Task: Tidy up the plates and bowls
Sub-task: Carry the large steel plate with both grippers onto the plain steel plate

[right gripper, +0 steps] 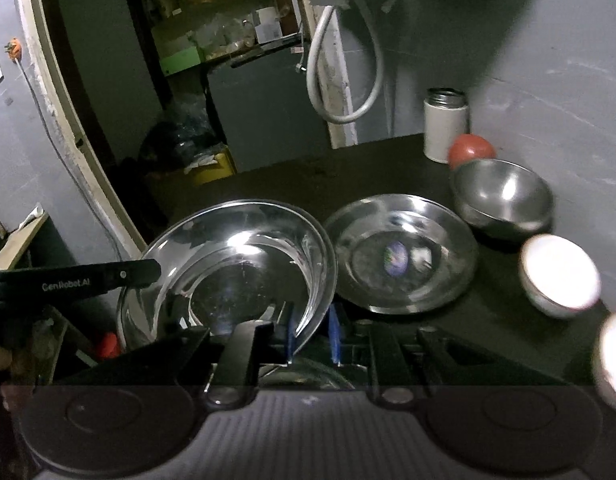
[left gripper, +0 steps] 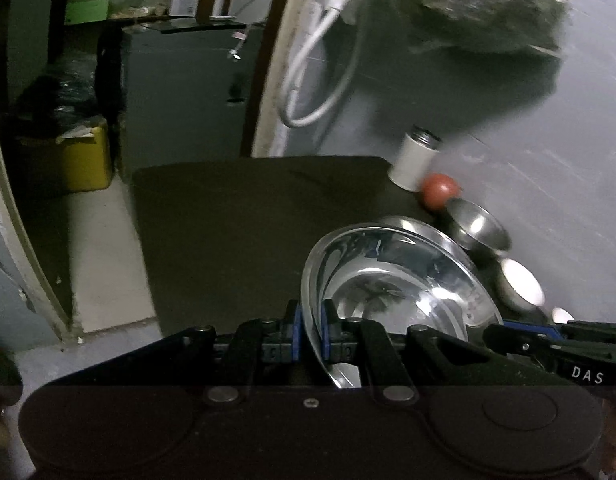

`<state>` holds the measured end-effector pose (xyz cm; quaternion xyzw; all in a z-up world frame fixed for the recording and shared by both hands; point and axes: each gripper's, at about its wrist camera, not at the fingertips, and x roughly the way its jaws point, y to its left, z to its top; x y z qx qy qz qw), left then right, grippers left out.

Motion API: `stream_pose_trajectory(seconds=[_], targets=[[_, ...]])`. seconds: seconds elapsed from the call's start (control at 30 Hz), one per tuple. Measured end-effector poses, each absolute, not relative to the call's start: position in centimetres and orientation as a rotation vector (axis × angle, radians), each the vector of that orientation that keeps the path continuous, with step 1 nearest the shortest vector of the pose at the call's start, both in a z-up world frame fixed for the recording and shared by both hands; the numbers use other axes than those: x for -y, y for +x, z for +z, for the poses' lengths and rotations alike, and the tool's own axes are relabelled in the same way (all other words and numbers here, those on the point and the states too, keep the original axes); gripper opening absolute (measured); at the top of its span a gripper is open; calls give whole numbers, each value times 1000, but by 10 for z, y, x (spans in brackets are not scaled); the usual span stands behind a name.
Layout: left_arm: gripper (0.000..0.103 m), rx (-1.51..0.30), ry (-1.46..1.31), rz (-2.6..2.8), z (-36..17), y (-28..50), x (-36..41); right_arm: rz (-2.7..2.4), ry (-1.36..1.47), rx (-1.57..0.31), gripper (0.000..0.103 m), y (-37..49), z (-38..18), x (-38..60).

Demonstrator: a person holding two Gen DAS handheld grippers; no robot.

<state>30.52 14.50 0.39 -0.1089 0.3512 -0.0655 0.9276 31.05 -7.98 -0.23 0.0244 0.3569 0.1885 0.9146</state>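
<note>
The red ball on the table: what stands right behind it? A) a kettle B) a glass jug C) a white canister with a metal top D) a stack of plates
C: in the right wrist view the red ball sits by the wall, with the white canister and its metal top just behind it.

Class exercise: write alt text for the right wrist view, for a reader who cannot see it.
Two grippers hold one large steel plate by its rim: the right gripper at the near edge, the left gripper from the left. On the dark table beyond sit a second steel plate, a steel bowl, a white bowl, a tomato and a white canister.
</note>
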Motion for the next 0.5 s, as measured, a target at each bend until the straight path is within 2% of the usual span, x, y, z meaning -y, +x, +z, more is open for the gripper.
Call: stream_pose_trajectory(seconds=[0.5], targets=[[11, -827, -144, -99, -21, 254, -104, 409, 1, -855, 21, 254, -19, 118]])
